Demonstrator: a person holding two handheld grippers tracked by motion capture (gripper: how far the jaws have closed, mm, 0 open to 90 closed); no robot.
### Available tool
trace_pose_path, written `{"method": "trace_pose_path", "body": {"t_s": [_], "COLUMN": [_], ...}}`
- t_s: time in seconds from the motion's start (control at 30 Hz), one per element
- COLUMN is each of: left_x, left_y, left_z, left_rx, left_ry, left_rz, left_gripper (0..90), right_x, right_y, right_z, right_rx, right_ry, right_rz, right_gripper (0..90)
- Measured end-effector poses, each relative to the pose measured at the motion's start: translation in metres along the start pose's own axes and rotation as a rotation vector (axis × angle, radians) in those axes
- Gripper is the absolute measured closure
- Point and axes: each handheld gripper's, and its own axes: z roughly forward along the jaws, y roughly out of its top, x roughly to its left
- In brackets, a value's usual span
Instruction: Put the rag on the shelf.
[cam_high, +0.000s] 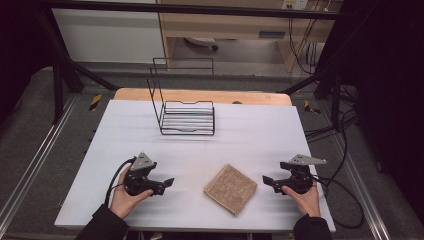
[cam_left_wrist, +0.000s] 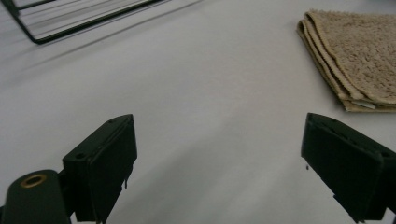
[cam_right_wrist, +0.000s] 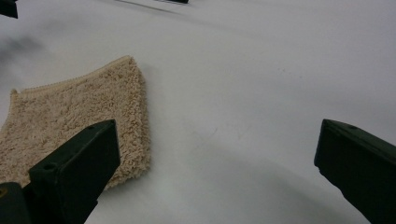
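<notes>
A folded beige towel (cam_high: 231, 188) lies flat on the white table (cam_high: 200, 150), near the front edge, between my two grippers. My left gripper (cam_high: 169, 183) rests to the towel's left, pointing right, its jaws wide apart and empty; in its own view the towel (cam_left_wrist: 355, 56) sits ahead at upper right of the left gripper (cam_left_wrist: 219, 163). My right gripper (cam_high: 265, 181) rests to the towel's right, pointing left, also open and empty. Seen from the right gripper (cam_right_wrist: 219, 163), the towel (cam_right_wrist: 70, 121) lies just beyond the near jaw.
A black wire rack (cam_high: 186, 107) with a tall back frame stands at the table's far middle; its corner (cam_left_wrist: 70, 18) shows in the left gripper view. Cables trail from both grippers, the right one looping off the table's right edge (cam_high: 345, 200).
</notes>
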Motion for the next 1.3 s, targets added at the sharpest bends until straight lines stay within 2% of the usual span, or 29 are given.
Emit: {"method": "trace_pose_path", "body": {"t_s": [0.27, 0.63, 0.7, 0.77, 0.93, 1.03, 1.13, 1.2, 1.3], "left_x": [-0.024, -0.052, -0.06, -0.065, -0.074, -0.08, -0.082, -0.085, -0.086], "left_y": [0.013, 0.03, 0.033, 0.036, 0.041, 0.042, 0.042, 0.041, 0.04], "left_z": [0.02, 0.043, 0.05, 0.055, 0.063, 0.071, 0.075, 0.078, 0.078], "left_rx": [0.027, 0.046, 0.056, 0.062, 0.08, 0.108, 0.124, 0.154, 0.157], "left_ry": [-0.024, -0.047, -0.081, -0.096, -0.105, -0.118, -0.119, -0.124, -0.138], "left_rz": [0.045, 0.069, 0.064, 0.063, 0.071, 0.049, 0.04, 0.04, 0.026], "left_gripper": [11.4, 19.2, 20.7, 22.2, 30.3, 36.4, 41.6, 48.2, 56.4], "right_x": [0.0, 0.001, 0.001, 0.001, 0.001, 0.001, 0.001, 0.001, 0.001], "right_y": [-0.001, 0.0, -0.001, -0.001, -0.001, 0.0, 0.0, 0.0, 0.0], "right_z": [0.0, 0.0, 0.001, 0.001, 0.001, 0.001, 0.001, 0.002, 0.002], "right_rx": [0.004, 0.002, 0.006, 0.006, 0.006, 0.008, 0.012, 0.014, 0.016], "right_ry": [-0.001, -0.002, -0.003, -0.004, -0.003, -0.003, -0.002, -0.002, 0.0], "right_rz": [-0.003, 0.001, -0.003, -0.002, 0.001, 0.003, 0.003, 0.0, 0.003], "right_gripper": [0.8, 0.8, 0.9, 0.9, 1.1, 1.3, 1.5, 1.8, 2.1]}}
